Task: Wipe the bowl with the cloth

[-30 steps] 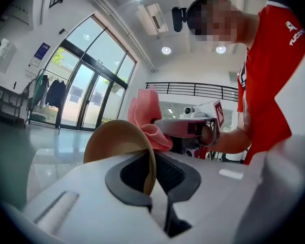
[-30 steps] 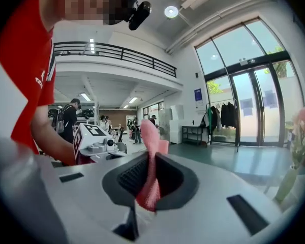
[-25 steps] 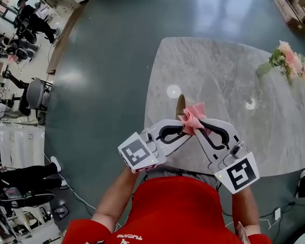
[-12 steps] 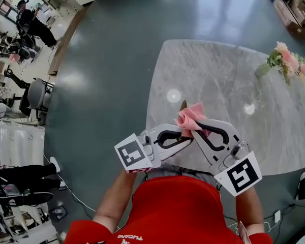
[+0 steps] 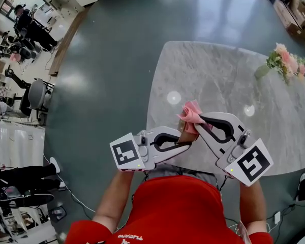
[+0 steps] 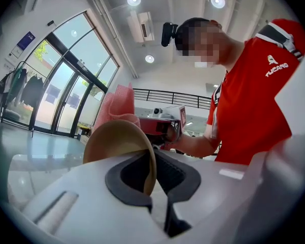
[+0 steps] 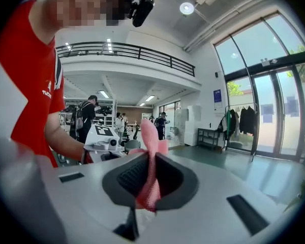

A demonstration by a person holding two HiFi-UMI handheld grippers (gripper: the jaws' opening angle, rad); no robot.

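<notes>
Bowl (image 6: 117, 142) rim clamped in left gripper (image 6: 151, 169), pink cloth (image 7: 151, 146) pinched in right gripper (image 7: 148, 179), beside bowl.

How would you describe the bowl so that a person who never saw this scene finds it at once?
Find the grey marbled table; above its near edge, the left tool grips the bowl by its rim. It is tan and rigid, unlike the pink cloth pinched in the right tool.
</notes>
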